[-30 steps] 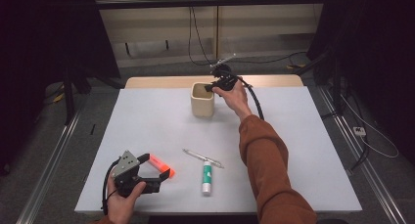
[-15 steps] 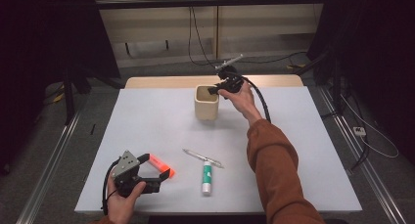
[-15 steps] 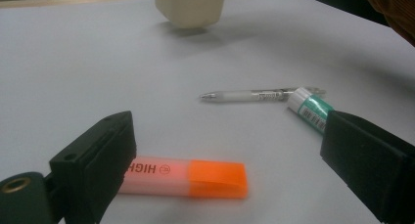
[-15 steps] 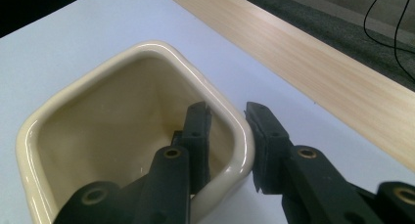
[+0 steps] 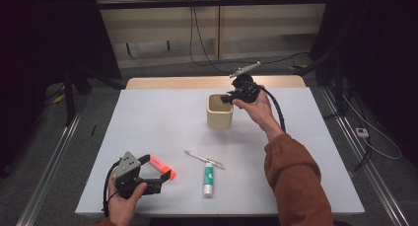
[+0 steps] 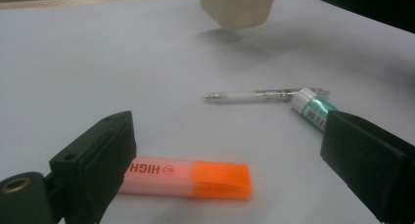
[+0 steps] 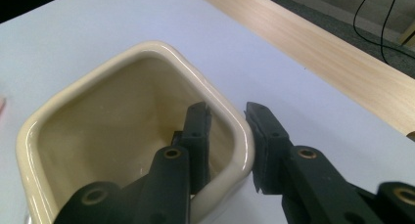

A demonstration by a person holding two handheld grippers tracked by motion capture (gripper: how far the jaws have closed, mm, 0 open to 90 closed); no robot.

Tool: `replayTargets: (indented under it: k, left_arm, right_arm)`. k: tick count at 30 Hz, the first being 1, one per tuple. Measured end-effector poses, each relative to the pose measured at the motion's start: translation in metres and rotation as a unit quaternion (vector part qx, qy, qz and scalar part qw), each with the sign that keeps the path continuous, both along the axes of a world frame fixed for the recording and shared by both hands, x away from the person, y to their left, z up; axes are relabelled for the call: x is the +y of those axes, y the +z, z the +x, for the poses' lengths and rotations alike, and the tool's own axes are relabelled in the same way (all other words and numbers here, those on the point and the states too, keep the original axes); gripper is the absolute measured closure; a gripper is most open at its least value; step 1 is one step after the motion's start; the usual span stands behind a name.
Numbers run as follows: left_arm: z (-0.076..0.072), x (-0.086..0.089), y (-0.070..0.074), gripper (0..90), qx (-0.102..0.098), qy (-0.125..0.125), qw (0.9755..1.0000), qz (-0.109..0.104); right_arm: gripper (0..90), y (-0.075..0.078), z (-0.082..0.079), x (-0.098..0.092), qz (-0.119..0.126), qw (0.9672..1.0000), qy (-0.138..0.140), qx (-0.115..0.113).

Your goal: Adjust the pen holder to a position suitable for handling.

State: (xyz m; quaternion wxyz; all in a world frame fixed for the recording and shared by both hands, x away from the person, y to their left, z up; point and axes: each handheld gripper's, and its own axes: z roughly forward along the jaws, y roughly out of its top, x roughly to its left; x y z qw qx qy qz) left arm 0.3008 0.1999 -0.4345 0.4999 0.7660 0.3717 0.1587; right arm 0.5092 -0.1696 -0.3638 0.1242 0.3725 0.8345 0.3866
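My right gripper (image 5: 227, 98) is shut on the near right wall of a cream square cup (image 5: 219, 115), one jaw inside and one outside the rim (image 7: 98, 72). The cup (image 6: 240, 6) hangs slightly above the white table, with its shadow underneath. The inside of the cup that I can see holds nothing. At the table's front left, my left gripper (image 5: 160, 168) stands open, low over the table. An orange highlighter (image 6: 186, 177) lies flat between its jaws, untouched. Beyond it lie a clear pen (image 6: 254, 95) and a white-and-green glue stick (image 6: 313, 106).
The pen (image 5: 204, 159) and glue stick (image 5: 208, 178) lie at the front centre of the white table (image 5: 148, 117). A wooden strip (image 5: 197, 82) runs along the far edge. Cables lie on the floor behind and to the right.
My right gripper has carried the cup to the right and a little toward the person, lifting it off the table. The left gripper and the items at the front have not moved.
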Motion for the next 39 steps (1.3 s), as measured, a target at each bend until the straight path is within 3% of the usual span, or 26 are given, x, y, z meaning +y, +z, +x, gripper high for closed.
replayTargets:
  k: [11,17,24,29,32,35,39]
  left_arm:
    - [0.000,-0.001,-0.001,6.2,0.002,0.001,1.0000,0.002]
    - [0.000,-0.001,-0.001,6.2,0.004,0.000,1.0000,0.002]
    - [0.001,-0.002,-0.001,6.2,0.002,0.001,1.0000,0.003]
    - [0.001,-0.002,-0.001,6.2,0.002,-0.001,1.0000,0.004]
    - [0.001,-0.002,-0.002,6.2,0.003,0.000,1.0000,0.003]
    - [0.001,-0.002,-0.002,6.2,0.004,-0.001,1.0000,0.003]
    - [0.000,-0.003,-0.002,6.2,0.004,-0.001,1.0000,0.004]
  right_arm:
    - [71.9,-0.002,-0.035,-0.001,-0.014,0.9997,0.020,0.008]
    - [71.9,-0.011,-0.045,-0.003,-0.017,0.9995,0.013,0.022]
    - [71.9,-0.017,-0.048,0.003,-0.027,0.9991,0.013,0.030]
    - [71.9,-0.023,-0.045,0.005,-0.011,0.9989,-0.014,0.043]
    - [72.0,-0.024,-0.044,0.005,-0.011,0.9987,-0.017,0.046]
    - [72.0,-0.024,-0.045,0.005,-0.014,0.9993,-0.001,0.034]
    - [71.9,-0.025,-0.043,0.003,-0.007,0.9994,0.003,0.035]
